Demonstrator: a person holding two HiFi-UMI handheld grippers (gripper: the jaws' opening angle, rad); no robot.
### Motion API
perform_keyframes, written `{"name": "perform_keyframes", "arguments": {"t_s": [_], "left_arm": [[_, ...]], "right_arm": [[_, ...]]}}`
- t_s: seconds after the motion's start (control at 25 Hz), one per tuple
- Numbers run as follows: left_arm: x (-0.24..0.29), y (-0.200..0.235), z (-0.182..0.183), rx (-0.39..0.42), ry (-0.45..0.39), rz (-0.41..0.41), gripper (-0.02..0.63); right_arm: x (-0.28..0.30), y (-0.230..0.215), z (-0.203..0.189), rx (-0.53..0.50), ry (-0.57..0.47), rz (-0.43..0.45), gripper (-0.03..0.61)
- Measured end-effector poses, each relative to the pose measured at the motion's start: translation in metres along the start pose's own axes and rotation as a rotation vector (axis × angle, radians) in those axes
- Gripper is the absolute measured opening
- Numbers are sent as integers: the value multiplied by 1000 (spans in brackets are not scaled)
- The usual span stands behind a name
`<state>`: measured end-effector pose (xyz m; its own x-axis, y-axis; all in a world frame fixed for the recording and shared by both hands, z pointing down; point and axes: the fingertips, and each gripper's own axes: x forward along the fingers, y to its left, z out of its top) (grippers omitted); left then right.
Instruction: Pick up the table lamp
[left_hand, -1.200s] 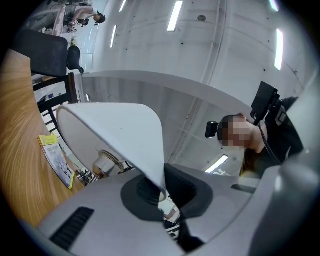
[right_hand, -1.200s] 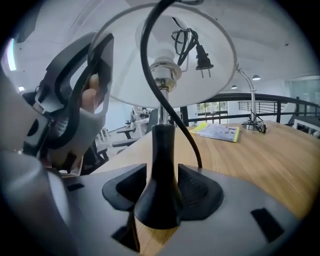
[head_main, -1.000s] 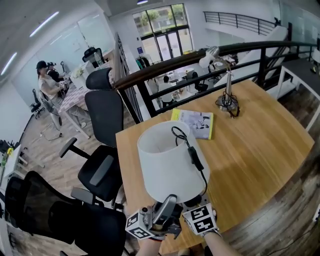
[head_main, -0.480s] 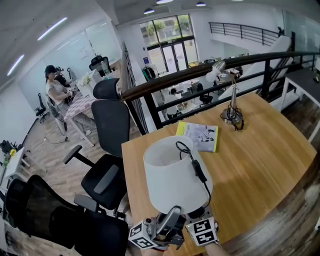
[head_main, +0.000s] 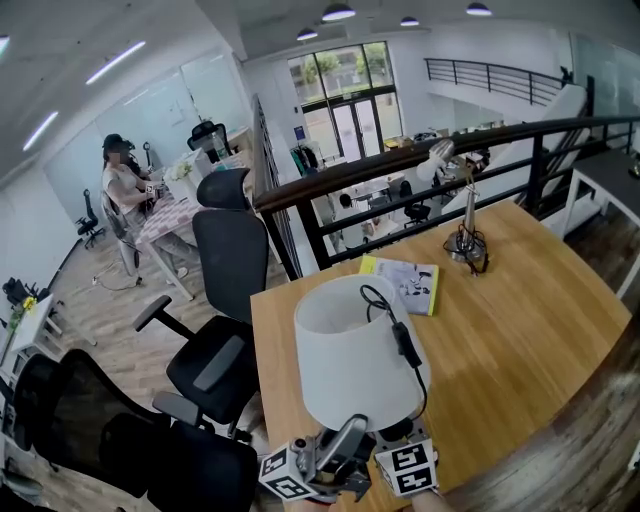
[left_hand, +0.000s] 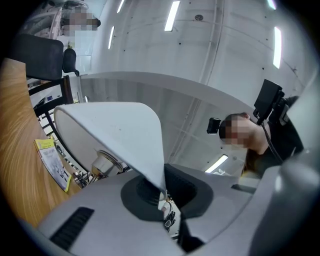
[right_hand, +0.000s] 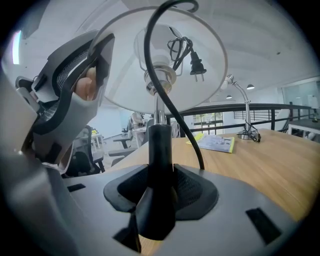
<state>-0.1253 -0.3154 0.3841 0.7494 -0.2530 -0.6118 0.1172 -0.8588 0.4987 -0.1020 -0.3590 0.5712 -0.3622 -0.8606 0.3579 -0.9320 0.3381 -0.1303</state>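
The table lamp (head_main: 355, 365) has a white shade, a black stem and a black cord (head_main: 400, 335) draped over the shade. It is at the near edge of the wooden table (head_main: 520, 330). My left gripper (left_hand: 162, 192) points upward and is shut on the shade's lower rim (left_hand: 150, 150). My right gripper (right_hand: 160, 192) has just been closing, and its pads now press on the black stem (right_hand: 160, 150) from both sides. In the head view both marker cubes show under the shade, the left one (head_main: 283, 475) and the right one (head_main: 408, 467). The lamp's base is hidden.
A silver desk lamp (head_main: 462, 215) stands at the table's far edge, and a yellow-edged booklet (head_main: 402, 283) lies in front of it. A black railing (head_main: 400, 165) runs behind the table. Black office chairs (head_main: 225, 300) crowd the left side. A person (head_main: 125, 185) sits at a distant desk.
The lamp, with both grippers on it, has risen a little relative to the table. The head view itself has shifted, so the table sits lower in the picture.
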Motion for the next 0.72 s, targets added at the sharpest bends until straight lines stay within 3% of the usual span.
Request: {"name": "perform_keyframes", "arguments": {"t_s": [0.72], "left_arm": [[35,-56,23,89,23,-33,11]], "right_arm": [[-43,11,53,3,-66,17,164]]}}
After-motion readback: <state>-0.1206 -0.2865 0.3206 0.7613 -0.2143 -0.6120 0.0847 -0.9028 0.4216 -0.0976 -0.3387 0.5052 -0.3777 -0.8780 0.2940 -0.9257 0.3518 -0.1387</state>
